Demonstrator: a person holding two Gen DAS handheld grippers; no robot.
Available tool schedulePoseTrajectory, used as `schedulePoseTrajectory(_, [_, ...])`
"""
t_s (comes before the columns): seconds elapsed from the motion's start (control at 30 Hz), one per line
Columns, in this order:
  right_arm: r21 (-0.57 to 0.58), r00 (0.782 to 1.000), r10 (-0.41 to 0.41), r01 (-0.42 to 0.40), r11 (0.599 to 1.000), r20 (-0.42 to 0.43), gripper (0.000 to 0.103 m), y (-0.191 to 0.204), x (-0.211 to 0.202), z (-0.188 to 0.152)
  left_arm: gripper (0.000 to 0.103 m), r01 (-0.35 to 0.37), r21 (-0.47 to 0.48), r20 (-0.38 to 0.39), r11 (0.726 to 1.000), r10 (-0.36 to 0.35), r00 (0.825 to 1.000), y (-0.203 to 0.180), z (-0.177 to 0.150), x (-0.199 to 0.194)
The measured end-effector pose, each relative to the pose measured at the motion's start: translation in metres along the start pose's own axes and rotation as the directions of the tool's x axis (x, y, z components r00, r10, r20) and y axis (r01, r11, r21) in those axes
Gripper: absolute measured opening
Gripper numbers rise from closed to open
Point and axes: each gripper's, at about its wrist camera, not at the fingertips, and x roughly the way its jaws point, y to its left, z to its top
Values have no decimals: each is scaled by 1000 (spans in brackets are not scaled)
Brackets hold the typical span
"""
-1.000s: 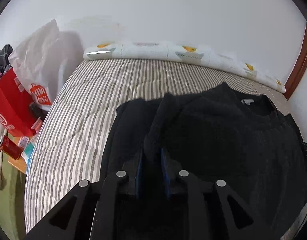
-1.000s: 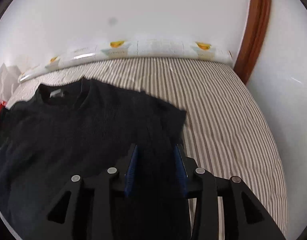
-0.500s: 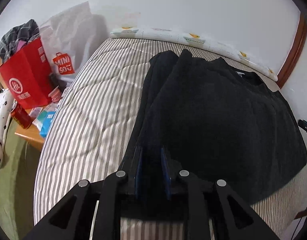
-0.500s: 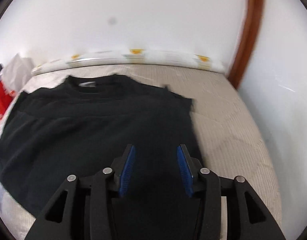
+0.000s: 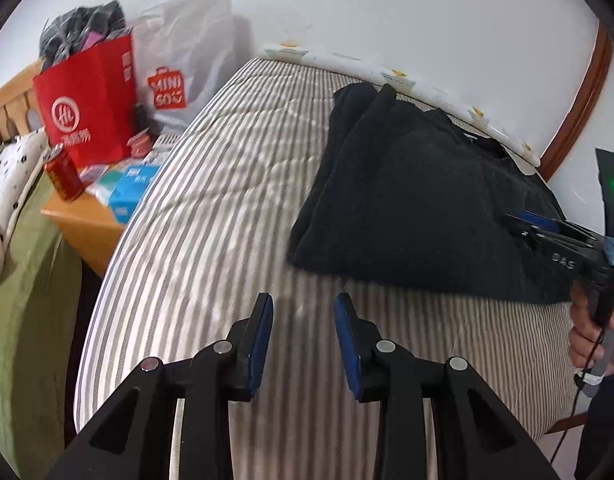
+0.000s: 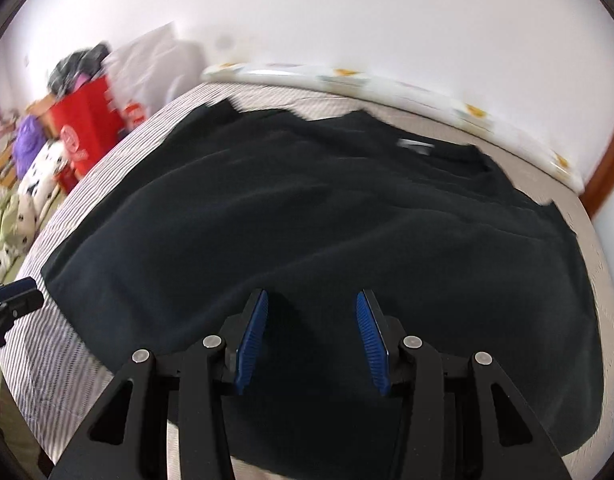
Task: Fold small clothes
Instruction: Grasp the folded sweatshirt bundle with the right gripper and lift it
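I have the black top (image 5: 419, 200) lying flat on the striped bed (image 5: 211, 216), its collar and white label (image 6: 415, 145) toward the far wall, beside the white patterned roll (image 5: 391, 74) along the bed's far edge. On the left side of the top, the fabric is doubled over in a long ridge running toward the wall.

My left gripper (image 5: 303, 330) hangs over bare striped bedding just short of the top's near hem. Its blue-padded fingers (image 5: 261, 338) stand well apart with nothing between them.

My right gripper (image 6: 311, 336) is over the near part of the top. Its fingers (image 6: 251, 338) are spread wide, with only dark cloth seen beneath the gap; I cannot tell whether the tips touch the fabric, and nothing is pinched. In the left view, the right gripper shows at the right edge, held in a hand (image 5: 587, 328), above the top's right part.

Beside the bed, on the left, stand a red bag (image 5: 87, 96) and a white bag (image 5: 183, 72), with a red can (image 5: 63, 174) and small boxes on a wooden worktop (image 5: 87, 220).
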Motion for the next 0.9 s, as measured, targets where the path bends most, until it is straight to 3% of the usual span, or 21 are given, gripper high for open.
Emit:
schedulePoseTrajectory(0.1, [-28,1000,16,-17,999,-8,45,30,0,-7,30,16,-25,-7,1000,-16,1000,13,-11,-4])
schedulePoseTrajectory(0.3, [-110,999,-32,34,993,21,45,70,-18,-22,31,73,-37,-11,997,-73,997,29,-23,-8])
schedulePoseTrajectory(0.4, [-159,1000,-4,8,987,24,45,86,-24,-24,40,101,-36,-6,994,-101,995,33,-24,-11])
schedulePoseTrajectory(0.47, [-198,1000,6,-2,980,20,46,96,-25,-25,51,141,-49,4,989,-141,990,37,-26,-13])
schedulePoseTrajectory(0.9, [-358,991,131,-129,925,-19,48,168,-8,-16,53,192,-55,13,980,-192,981,54,-31,-16])
